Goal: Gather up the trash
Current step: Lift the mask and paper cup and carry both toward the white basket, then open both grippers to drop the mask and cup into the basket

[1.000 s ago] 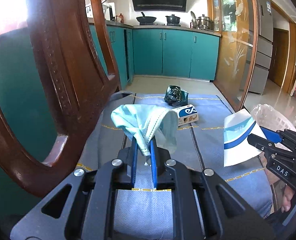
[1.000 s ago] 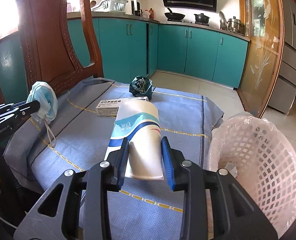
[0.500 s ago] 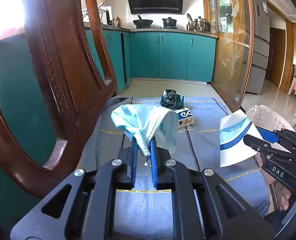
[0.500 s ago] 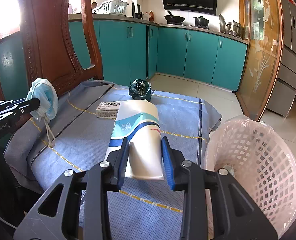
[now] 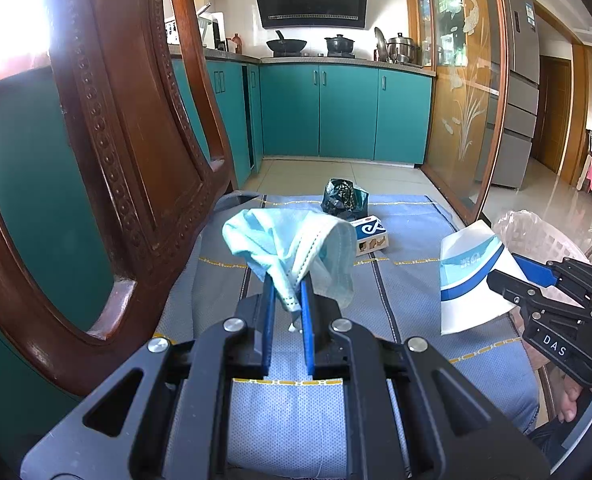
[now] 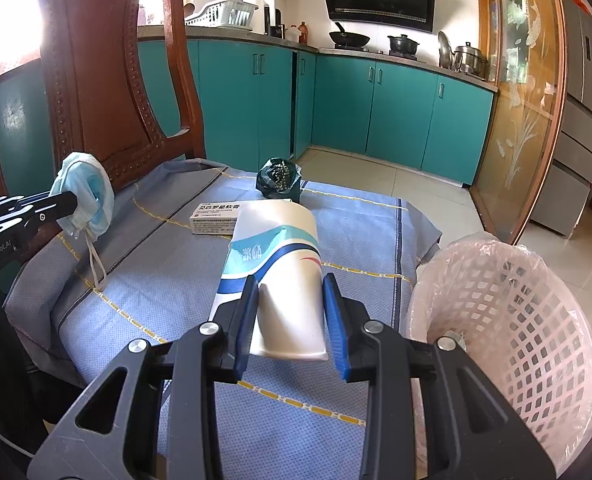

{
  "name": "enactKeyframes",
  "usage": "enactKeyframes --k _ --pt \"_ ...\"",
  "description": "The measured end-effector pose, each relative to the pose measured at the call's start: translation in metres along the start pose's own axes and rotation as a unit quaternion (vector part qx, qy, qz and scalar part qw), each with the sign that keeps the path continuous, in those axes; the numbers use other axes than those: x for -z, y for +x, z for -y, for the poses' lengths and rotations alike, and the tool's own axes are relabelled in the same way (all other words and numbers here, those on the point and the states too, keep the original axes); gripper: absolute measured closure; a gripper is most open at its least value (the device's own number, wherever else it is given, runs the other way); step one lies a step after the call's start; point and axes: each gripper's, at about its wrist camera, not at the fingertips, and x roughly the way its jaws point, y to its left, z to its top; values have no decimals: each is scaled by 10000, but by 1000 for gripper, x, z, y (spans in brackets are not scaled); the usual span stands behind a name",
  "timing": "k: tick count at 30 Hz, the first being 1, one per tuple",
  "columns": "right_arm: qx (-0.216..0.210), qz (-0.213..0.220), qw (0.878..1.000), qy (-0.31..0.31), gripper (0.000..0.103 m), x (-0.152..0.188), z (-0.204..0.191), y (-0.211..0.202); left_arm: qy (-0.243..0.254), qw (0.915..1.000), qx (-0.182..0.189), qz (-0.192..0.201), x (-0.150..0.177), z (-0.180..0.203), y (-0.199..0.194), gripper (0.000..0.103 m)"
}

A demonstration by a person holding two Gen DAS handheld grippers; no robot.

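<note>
Over the last second both loads have risen off the blue-grey cloth [image 6: 184, 280]. The left gripper [image 5: 287, 296] pinches a crumpled pale-blue face mask [image 5: 292, 240]; the right gripper [image 6: 290, 300] clamps a flattened white-and-blue paper cup [image 6: 280, 256], near the pink lattice wastebasket [image 6: 507, 320]. Dropping them looks next.

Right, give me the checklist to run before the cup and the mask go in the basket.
1. Right gripper shut on the paper cup: ok.
2. Left gripper shut on the face mask: ok.
3. Mask ear loop clear of the cloth: cannot tell.
4. Waste basket lined, mouth unobstructed: ok.
5. Cup over the basket: not ok, it is over the blue cloth.
6. Table cleared: not ok, small box and dark crumpled bag remain.
</note>
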Motion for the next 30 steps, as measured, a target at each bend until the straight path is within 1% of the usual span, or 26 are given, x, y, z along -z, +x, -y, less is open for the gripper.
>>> enactKeyframes --k 8,13,16,21,24,30 --pt "2 25 10000 -1 70 0 0 -1 -15 10000 38 35 0 0 -4 90" --pt "89 175 9997 140 70 -2 8 -8 -6 9999 68 98 -1 0 -10 90" --pt "255 312 9987 308 70 -3 20 -15 -24 9998 162 125 -2 -1 -14 90" --pt "521 508 9954 627 70 -2 49 -31 42 9996 203 174 -2 3 -19 90" --pt "716 622 9920 837 70 3 70 -44 59 9995 252 170 -1 6 -20 90" --pt "1044 751 9855 1110 70 13 98 -62 151 9990 395 155 0 14 -21 90"
